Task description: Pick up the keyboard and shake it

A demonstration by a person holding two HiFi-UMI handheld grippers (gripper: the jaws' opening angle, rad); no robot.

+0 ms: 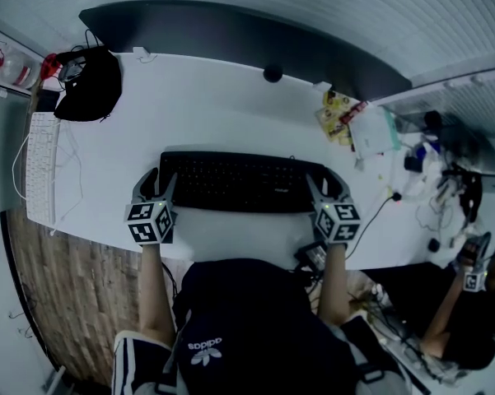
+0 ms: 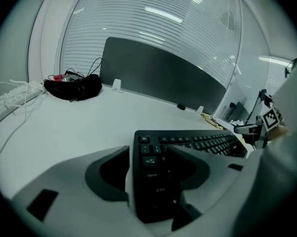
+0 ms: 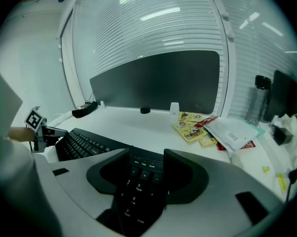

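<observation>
The flat black plastic keyboard (image 1: 239, 182) lies on the white desk (image 1: 214, 113), near its front edge. Your left gripper (image 1: 156, 186) straddles the keyboard's left end and your right gripper (image 1: 328, 188) its right end. Both have their jaws spread, not clamping.

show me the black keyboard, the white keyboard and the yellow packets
black keyboard (image 1: 239, 181), head view, middle keys
white keyboard (image 1: 41, 167), head view, middle keys
yellow packets (image 1: 333, 113), head view, top packet's middle
</observation>
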